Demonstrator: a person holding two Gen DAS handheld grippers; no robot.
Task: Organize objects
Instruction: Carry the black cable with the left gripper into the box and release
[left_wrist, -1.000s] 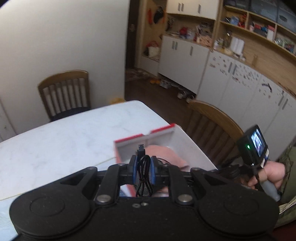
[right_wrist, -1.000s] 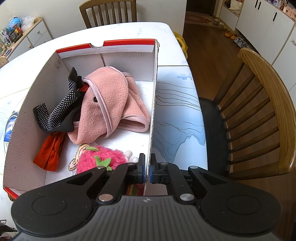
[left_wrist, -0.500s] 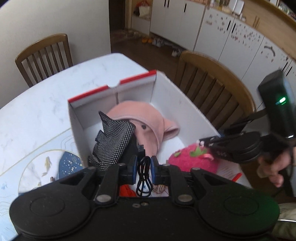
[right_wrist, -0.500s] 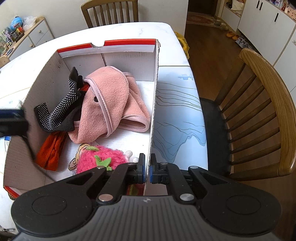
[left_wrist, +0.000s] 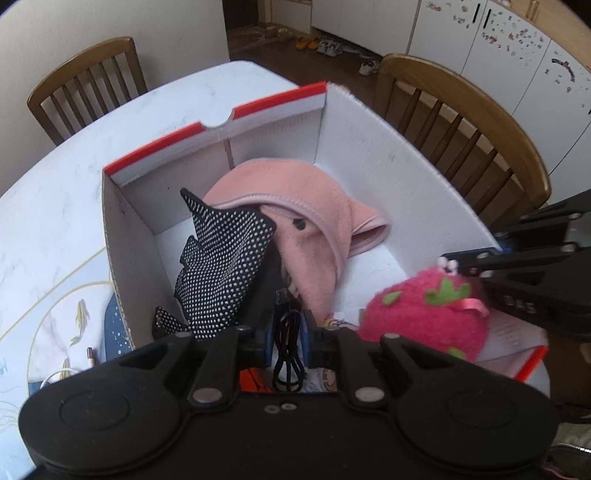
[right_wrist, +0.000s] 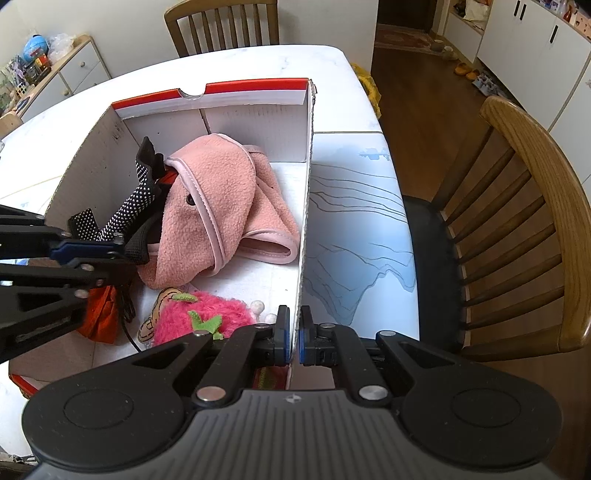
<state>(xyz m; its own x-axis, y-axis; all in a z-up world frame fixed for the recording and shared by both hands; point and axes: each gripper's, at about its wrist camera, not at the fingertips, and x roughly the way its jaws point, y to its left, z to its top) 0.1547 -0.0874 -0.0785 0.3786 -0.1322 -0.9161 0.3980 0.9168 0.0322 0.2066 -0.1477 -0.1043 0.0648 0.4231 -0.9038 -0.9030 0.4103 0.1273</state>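
Note:
A white cardboard box (left_wrist: 258, 107) with a red rim stands on the marble table. In it lie a pink fleece cloth (left_wrist: 295, 199), a black dotted glove (left_wrist: 221, 266), a pink strawberry plush (left_wrist: 424, 314) and an orange cloth (right_wrist: 99, 317). My left gripper (left_wrist: 288, 343) is shut on a coiled black USB cable (left_wrist: 288, 358) and hangs over the box's near left part, above the glove. In the right wrist view the left gripper (right_wrist: 123, 256) reaches in from the left. My right gripper (right_wrist: 294, 339) is shut on the box's right wall (right_wrist: 304, 236).
A printed blue mat (right_wrist: 362, 236) lies right of the box, with a wooden chair (right_wrist: 535, 206) beyond the table edge. A second chair (left_wrist: 85, 85) stands at the far side. A white cable with a plug (left_wrist: 88, 358) lies on a mat left of the box.
My left gripper has come down and tipped forward over the box with the cable still in it, and now shows in the right wrist view. The right gripper has not moved.

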